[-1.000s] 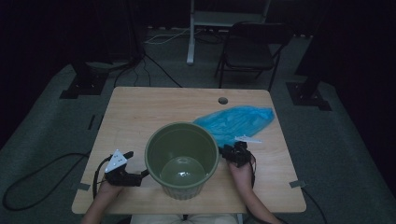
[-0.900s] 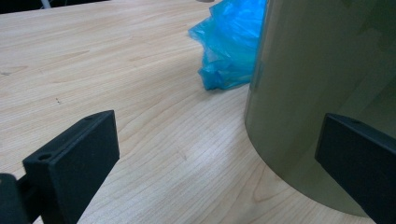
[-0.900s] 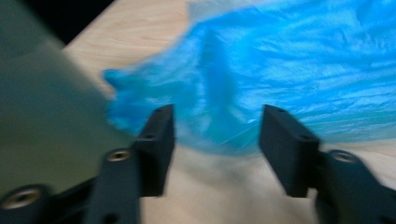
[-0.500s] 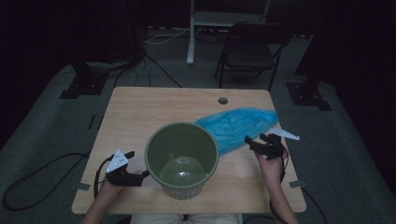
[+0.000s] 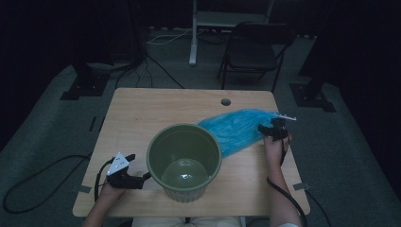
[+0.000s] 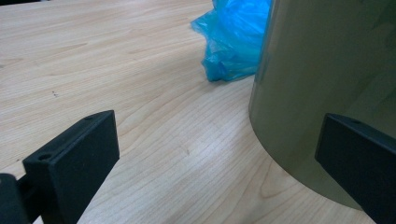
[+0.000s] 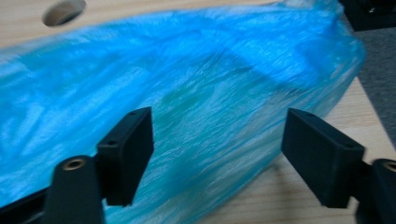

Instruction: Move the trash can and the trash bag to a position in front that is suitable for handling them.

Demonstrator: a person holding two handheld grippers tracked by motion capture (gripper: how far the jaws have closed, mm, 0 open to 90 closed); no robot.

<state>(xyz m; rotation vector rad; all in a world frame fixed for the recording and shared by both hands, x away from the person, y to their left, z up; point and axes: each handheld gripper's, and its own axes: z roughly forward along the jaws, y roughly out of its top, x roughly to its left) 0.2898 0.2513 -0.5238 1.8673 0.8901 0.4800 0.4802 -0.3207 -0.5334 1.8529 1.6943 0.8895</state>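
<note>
Green bin point(image 5: 184, 161) upright near table's point(image 5: 142, 113) front edge, landmark. Left gripper point(image 5: 144, 178) at bin's left wall, jaws wide, likely steadying. Blue bag point(image 5: 236, 130) flat right-behind bin. Right gripper point(image 7: 217, 156) over bag, jaws spread wide after opening, nothing pinched, probably lining up grab.

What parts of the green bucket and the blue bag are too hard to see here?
- Bucket: in the left gripper view its top and far side are cut off by the picture's edge.
- Blue bag: in the high view the bucket's rim hides its near end.
- Bag's surface: blurred in the right gripper view, so any opening is unclear.
</note>
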